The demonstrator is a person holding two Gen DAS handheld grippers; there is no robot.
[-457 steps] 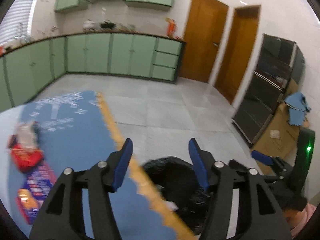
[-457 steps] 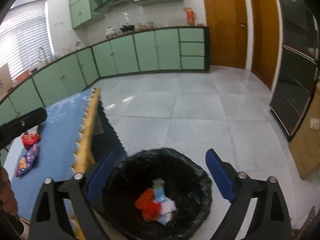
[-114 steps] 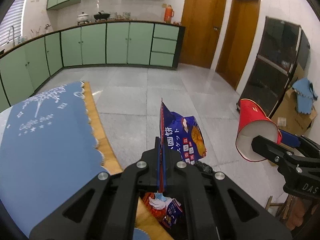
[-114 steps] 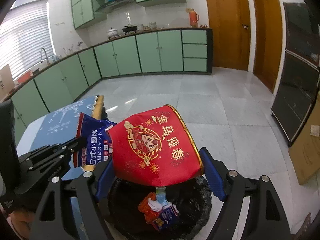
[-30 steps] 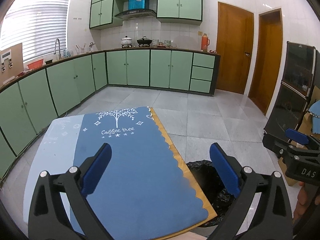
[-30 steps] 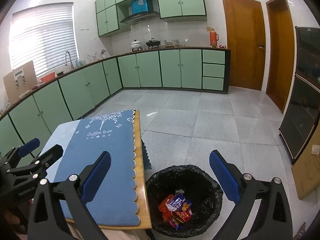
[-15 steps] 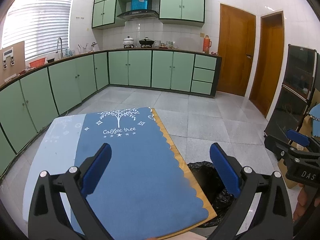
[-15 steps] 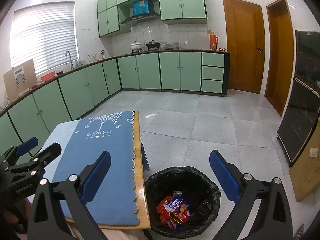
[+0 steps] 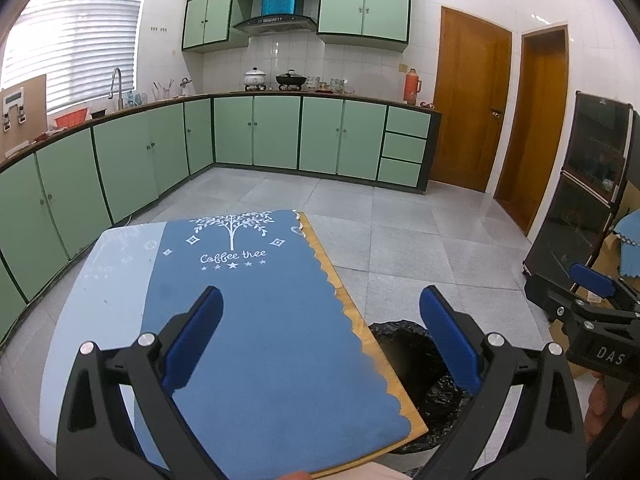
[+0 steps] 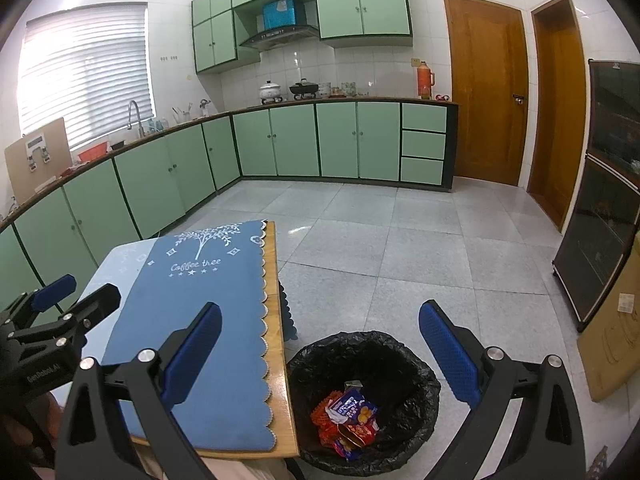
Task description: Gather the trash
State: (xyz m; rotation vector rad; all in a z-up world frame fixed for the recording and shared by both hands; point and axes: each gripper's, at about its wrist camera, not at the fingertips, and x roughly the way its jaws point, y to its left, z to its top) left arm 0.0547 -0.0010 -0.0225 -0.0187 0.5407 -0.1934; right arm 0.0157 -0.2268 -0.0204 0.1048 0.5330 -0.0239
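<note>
A bin lined with a black bag (image 10: 362, 400) stands on the floor by the table's right edge; red and blue snack wrappers (image 10: 348, 420) lie inside it. In the left wrist view only part of the bin (image 9: 424, 376) shows past the table corner. My left gripper (image 9: 320, 340) is open and holds nothing, hovering above the blue table mat (image 9: 256, 312). My right gripper (image 10: 320, 344) is also open and holds nothing, above the table's edge and the bin. Each gripper appears at the side of the other's view.
The wooden table (image 10: 276, 320) carries the blue "Coffee tree" mat (image 10: 200, 308). Green cabinets (image 9: 280, 136) line the far and left walls. A dark glass cabinet (image 10: 604, 216) and a cardboard box (image 10: 616, 340) stand at the right. Grey tiled floor (image 10: 400, 248) stretches ahead.
Since 3.8 s ago the blue snack bag and the red paper cup have left my grippers, and both stand open. Over the last second both views barely shifted.
</note>
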